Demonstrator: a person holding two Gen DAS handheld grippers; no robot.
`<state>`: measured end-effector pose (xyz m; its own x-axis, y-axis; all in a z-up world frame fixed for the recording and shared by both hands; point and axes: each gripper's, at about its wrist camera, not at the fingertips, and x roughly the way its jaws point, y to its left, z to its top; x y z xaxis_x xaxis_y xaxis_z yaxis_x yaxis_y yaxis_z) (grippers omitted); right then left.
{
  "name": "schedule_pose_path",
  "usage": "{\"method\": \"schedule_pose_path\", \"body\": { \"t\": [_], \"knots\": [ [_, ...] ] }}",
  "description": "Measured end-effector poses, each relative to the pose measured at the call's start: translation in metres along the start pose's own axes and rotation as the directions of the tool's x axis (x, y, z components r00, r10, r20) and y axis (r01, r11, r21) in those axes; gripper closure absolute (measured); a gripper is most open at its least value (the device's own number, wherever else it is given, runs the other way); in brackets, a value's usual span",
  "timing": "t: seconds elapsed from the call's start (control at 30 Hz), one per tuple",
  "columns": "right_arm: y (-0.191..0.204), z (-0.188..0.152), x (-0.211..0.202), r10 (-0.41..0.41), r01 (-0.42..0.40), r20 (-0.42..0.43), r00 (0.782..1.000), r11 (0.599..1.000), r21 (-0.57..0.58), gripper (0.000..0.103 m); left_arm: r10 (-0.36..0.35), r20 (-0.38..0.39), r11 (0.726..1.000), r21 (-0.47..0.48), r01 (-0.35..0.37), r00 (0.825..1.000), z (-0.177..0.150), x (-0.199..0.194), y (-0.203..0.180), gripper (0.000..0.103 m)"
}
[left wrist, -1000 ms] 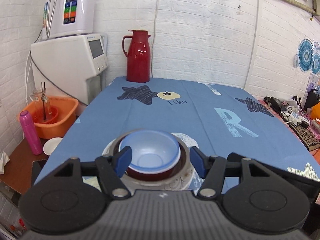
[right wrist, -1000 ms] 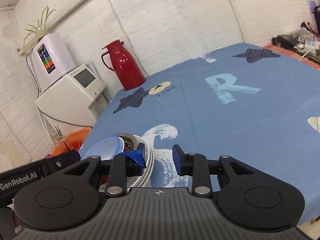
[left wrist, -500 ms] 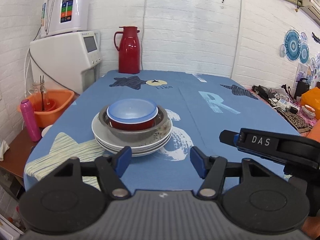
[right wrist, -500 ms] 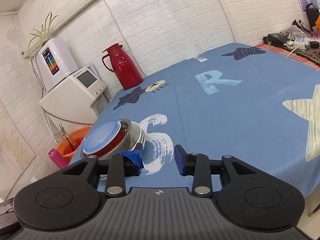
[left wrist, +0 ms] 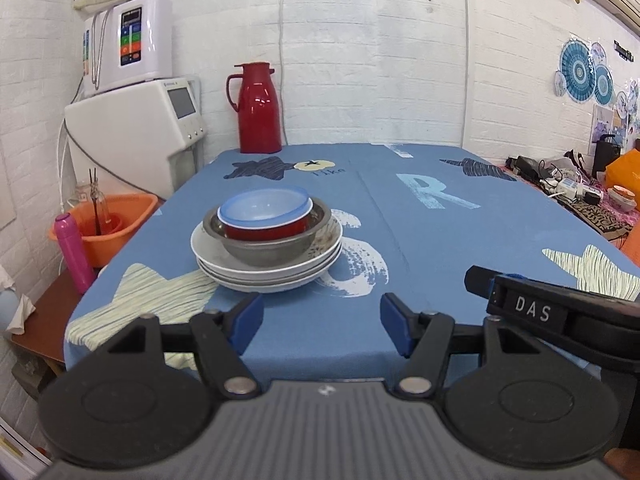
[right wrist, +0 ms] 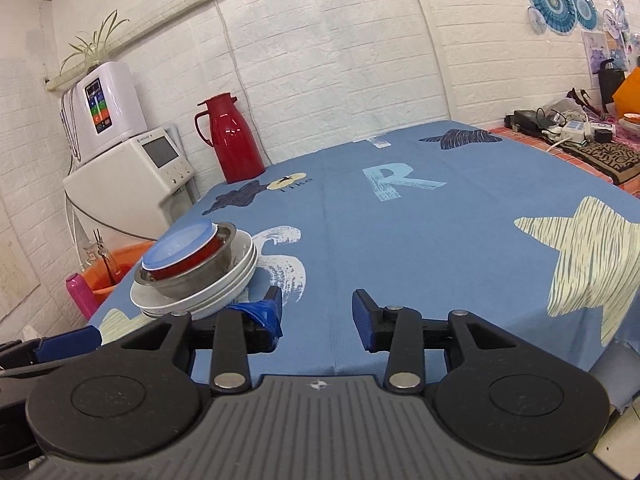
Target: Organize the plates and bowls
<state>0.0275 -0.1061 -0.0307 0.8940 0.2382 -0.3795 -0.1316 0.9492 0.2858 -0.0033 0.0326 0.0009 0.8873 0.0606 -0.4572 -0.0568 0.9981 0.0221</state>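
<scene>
1. Crockery sits in one nested stack at 10 o'clock in the left wrist view, on the star-printed blue tablecloth (left wrist: 420,240): a pale blue plastic bowl (left wrist: 265,208) inside a red bowl (left wrist: 264,232), inside a dull steel bowl (left wrist: 268,249), on stacked white ceramic plates (left wrist: 267,270).
2. Left gripper (left wrist: 321,322) is released, holding nothing, near the table edge and apart from the stack.
3. Right gripper (right wrist: 317,317) is likewise released and empty, with the stack at its 10 o'clock.
4. Stacking looks complete; no loose plate or bowl shows elsewhere on the cloth.
</scene>
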Motion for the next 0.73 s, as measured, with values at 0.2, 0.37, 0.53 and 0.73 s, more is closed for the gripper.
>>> {"method": "schedule_pose_path", "body": {
  "t": [0.2, 0.37, 0.53, 0.73],
  "knots": [
    [-0.001, -0.008, 0.003, -0.042, 0.042, -0.012, 0.999, 0.999, -0.029, 0.079, 0.002, -0.022, 1.0, 0.018, -0.002, 1.0, -0.007, 0.007, -0.003, 0.04],
    [0.0, -0.01, 0.001, -0.04, 0.039, -0.008, 0.999, 0.998, -0.04, 0.078, 0.001, -0.034, 1.0, 0.014, -0.001, 0.999, -0.009, 0.008, -0.004, 0.04],
    [0.002, -0.011, 0.001, -0.042, 0.042, -0.009, 0.999, 0.998, -0.046, 0.077, 0.005, -0.034, 1.0, 0.006, -0.005, 0.999, -0.009, 0.009, -0.002, 0.04],
    [0.007, -0.013, 0.002, -0.035, 0.034, -0.015, 0.999, 0.998, -0.056, 0.076, 0.016, -0.025, 1.0, -0.006, -0.016, 1.0, -0.009, 0.008, 0.002, 0.04]
  ]
}}
